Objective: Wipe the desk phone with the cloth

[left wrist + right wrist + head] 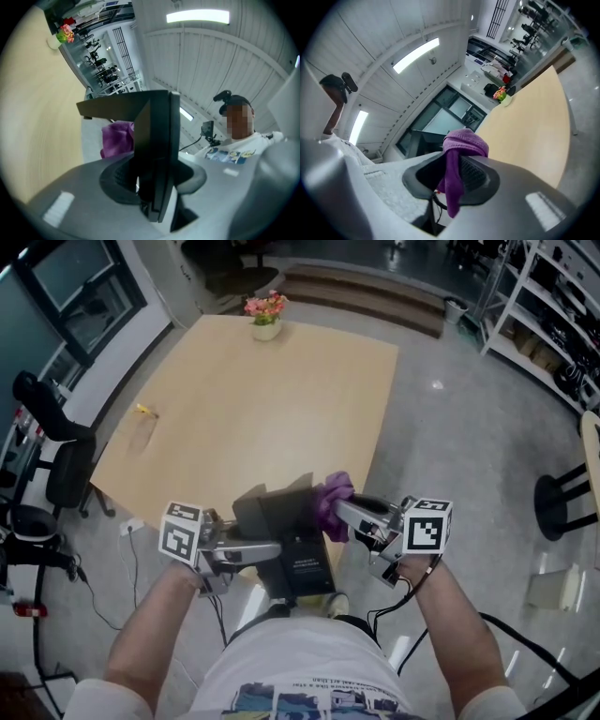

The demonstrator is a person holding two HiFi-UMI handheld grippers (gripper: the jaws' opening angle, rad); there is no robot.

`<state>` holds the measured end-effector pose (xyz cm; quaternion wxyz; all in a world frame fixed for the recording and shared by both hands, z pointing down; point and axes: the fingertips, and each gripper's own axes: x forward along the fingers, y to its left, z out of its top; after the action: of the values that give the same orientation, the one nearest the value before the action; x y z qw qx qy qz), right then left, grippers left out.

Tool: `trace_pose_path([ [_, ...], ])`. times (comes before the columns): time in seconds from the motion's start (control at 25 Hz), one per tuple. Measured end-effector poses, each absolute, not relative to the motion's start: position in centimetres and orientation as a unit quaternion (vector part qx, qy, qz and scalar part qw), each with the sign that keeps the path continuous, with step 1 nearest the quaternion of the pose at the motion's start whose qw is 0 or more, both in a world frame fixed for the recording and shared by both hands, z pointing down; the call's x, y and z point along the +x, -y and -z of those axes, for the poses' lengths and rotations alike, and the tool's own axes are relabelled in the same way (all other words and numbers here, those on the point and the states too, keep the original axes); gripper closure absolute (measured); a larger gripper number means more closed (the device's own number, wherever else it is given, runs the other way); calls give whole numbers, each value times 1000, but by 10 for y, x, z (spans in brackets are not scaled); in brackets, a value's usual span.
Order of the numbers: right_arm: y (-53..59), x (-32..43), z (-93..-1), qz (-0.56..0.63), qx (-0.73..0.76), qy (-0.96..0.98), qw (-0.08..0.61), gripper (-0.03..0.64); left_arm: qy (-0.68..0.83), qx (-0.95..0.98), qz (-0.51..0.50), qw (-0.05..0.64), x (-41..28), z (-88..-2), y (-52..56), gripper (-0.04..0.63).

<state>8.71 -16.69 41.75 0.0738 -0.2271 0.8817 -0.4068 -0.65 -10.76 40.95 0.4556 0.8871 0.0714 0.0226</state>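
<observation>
A: Where is the desk phone [286, 532] to be found?

B: It is seen at the near edge of the light wooden table [253, 399], just in front of the person, partly past the edge. Whether it rests on the tabletop cannot be told. It is black, and in the left gripper view [154, 136] it is seen edge-on, standing upright.

A: How is the left gripper [272, 549] set?

B: Its jaws are clenched on the phone's left side. In its own view [154, 187] a thin dark panel of the phone is pinched between the two pads.

A: And the right gripper [339, 512]?

B: A purple cloth [333, 501] is grasped by it. In the right gripper view [450, 183] the fabric [459, 150] is draped over the jaw tips and hangs down between the pads, which are closed on it.

A: Is the cloth against the phone?

B: From the head view it is bunched at the phone's upper right corner and appears to touch it. In the left gripper view the purple bundle [117, 138] is seen just behind the phone. The phone's dark body [423, 142] is seen beyond the cloth in the right gripper view.

A: What else is shown?

B: A flower pot [265, 317] is placed at the far edge of the table, well apart from the phone. A black office chair [56, 451] is parked left of the table.
</observation>
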Motion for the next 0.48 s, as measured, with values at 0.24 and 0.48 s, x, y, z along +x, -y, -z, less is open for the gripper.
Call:
trace_pose_path([
  [0.24, 136, 58, -415, 392, -152, -906, 45, 528, -69, 887, -32, 456, -4, -415, 108, 419],
  [0.48, 104, 58, -442, 390, -120, -913, -24, 529, -62, 889, -31, 453, -6, -413, 114, 419],
])
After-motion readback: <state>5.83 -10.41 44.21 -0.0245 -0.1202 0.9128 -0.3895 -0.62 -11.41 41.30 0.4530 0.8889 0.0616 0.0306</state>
